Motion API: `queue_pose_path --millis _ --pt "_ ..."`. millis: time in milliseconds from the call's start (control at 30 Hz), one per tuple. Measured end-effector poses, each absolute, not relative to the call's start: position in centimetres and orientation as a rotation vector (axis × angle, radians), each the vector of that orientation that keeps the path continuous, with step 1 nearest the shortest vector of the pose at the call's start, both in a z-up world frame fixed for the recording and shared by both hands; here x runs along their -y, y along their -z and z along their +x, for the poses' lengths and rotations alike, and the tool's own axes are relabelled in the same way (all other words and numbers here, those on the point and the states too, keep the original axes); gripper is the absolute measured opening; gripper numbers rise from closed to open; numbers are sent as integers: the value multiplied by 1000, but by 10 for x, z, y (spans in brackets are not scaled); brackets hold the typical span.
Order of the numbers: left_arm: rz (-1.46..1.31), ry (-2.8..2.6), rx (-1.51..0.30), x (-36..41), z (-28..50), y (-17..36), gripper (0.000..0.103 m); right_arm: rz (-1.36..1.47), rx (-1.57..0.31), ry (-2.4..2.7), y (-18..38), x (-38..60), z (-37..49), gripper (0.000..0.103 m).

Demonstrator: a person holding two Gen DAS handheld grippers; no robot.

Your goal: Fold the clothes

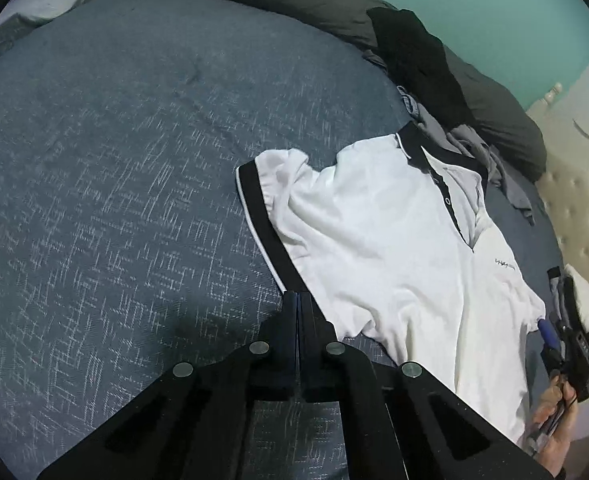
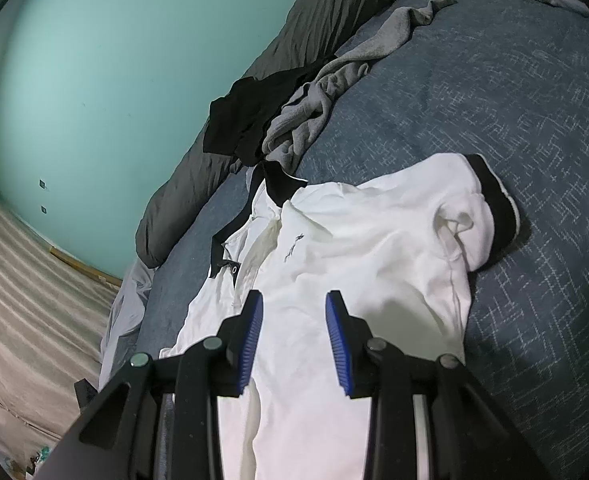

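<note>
Roughly spread on blue bedspread (image 1: 114, 160): white polo shirt (image 1: 394, 248), sleeve bunched. Left gripper (image 1: 299, 300) closed, empty, beside black sleeve cuff (image 1: 262, 220). Right gripper (image 2: 294, 304) open above shirt body. Smooth sleeve flat before folding.

A white short-sleeved polo shirt (image 1: 394, 248) with black collar, placket and sleeve cuffs lies face up and rumpled on the blue patterned bedspread (image 1: 114, 160); one sleeve is bunched; a crumpled grey garment (image 2: 314, 100) and a black garment (image 2: 242, 120) lie just beyond its collar.
</note>
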State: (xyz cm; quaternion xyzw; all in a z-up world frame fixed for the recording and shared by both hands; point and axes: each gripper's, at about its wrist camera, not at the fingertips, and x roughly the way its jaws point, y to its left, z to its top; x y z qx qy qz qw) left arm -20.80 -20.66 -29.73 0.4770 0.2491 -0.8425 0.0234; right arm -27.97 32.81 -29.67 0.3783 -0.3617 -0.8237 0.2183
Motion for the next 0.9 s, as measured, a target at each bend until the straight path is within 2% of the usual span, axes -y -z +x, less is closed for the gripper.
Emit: queue_pose_path --millis 67,100,133,200,233,500,567,600,633,733,900 --pt "1485 2601 -787 206 -207 301 1 1045 999 2280 296 -328 -280 32" --pt "1489 2598 -794 206 -207 303 6 1043 998 2280 295 -328 -279 32" --pt "1493 2595 -802 206 -206 305 20 1042 998 2280 295 -328 -280 32" --pt "1501 2588 -818 205 -206 309 36 1041 1003 2282 296 -330 -280 32" --pt "1505 2584 -825 205 -205 311 37 1041 1006 2283 296 -330 -280 32" --pt "1527 2566 -862 204 -202 321 36 1044 1005 2280 296 -330 -281 32" --pt "1520 2575 -842 205 -200 316 22 1044 1004 2280 296 -329 -280 32" --pt "1517 2579 -833 205 -200 314 12 1043 1005 2280 296 -329 -280 32" --pt "1514 2583 -823 205 -199 312 7 1043 1006 2279 296 -330 -281 32" --pt "1504 2595 -793 206 -197 305 3 1043 1011 2279 297 -331 -281 32" --pt "1487 2614 -743 207 -193 294 2 1039 1016 2276 296 -331 -281 32"
